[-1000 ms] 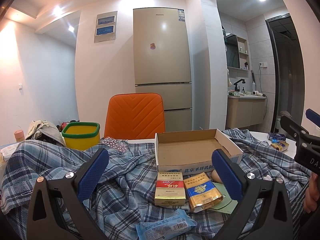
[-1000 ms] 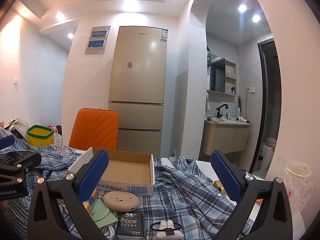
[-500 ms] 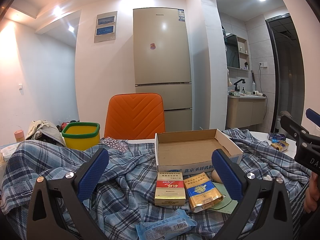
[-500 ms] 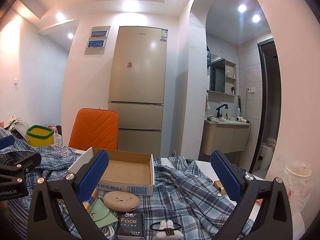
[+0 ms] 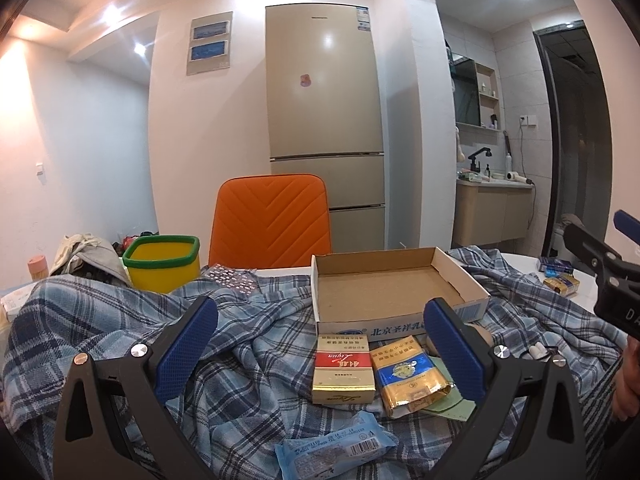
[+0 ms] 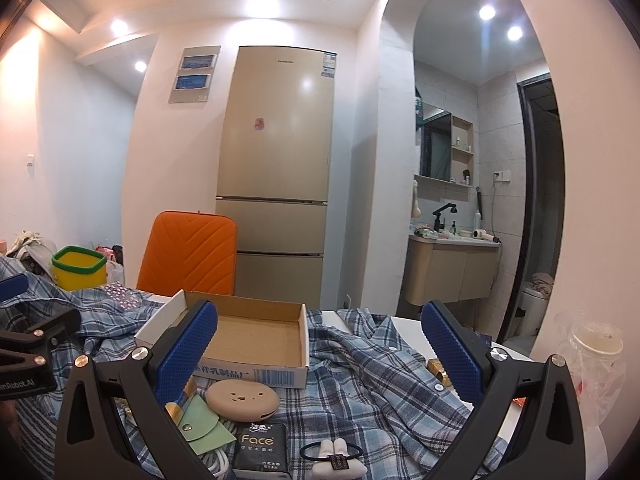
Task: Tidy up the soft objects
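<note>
Nothing has moved since the earlier frames: your left gripper (image 5: pixel 320 348) and right gripper (image 6: pixel 320 348) both hover with jaws spread wide, holding nothing. The plaid shirt (image 5: pixel 248 344) lies rumpled beneath and between both sets of jaws. Judging it the soft thing to tidy, take it by a free edge or the collar side under your right jaws, and lift slowly. The cardboard box (image 5: pixel 384 292), two cigarette packs (image 5: pixel 344 364), wipes packet (image 5: pixel 332 448) and tissue pack (image 6: pixel 260 448) sit on the cloth; clear them first or they will tumble.
</note>
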Motion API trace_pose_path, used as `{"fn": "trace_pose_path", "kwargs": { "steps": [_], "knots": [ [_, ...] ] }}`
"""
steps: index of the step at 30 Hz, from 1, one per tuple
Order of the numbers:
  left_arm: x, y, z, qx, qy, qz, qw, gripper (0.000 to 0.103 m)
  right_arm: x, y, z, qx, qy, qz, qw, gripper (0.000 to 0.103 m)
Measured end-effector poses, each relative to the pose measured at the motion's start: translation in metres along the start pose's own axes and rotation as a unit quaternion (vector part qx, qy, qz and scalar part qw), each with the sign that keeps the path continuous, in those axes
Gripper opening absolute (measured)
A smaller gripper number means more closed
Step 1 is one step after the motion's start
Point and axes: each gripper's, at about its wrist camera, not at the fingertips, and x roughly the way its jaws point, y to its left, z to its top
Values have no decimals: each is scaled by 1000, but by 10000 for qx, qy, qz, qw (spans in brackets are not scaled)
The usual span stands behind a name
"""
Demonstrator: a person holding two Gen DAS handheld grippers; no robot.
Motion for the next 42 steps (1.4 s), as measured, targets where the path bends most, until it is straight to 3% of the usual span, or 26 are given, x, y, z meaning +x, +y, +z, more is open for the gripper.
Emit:
{"fn": "trace_pose_path", "kwargs": {
  "steps": [8,15,18,23,28,32,36,42],
  "knots": [
    [-1,-7,7,112,453,-279,9985,102,5,-4,18,206,591,267,9977,103],
    [22,3,1,-214,1313,-435,9902,101,7,9,33,-69,913,605,9940,103],
    [31,7,-2,-211,1539,-395,9871,95,11,18,36,-186,1042,1026,9891,103],
    [45,13,-9,-417,2052,-661,9756,91,31,33,23,-422,1533,1128,9808,103],
    [50,11,-14,-363,2230,-674,9718,91,50,33,-1,-341,2060,1114,9716,102],
    [54,7,-20,-340,2340,-737,9688,88,61,24,-18,-192,2512,1024,9623,97],
    [59,-3,-28,-98,2387,-710,9685,88,71,16,-32,-70,2824,890,9551,85],
    [63,-6,-32,-14,2488,-728,9658,88,90,19,-56,-89,3418,937,9350,69]
  ]
}}
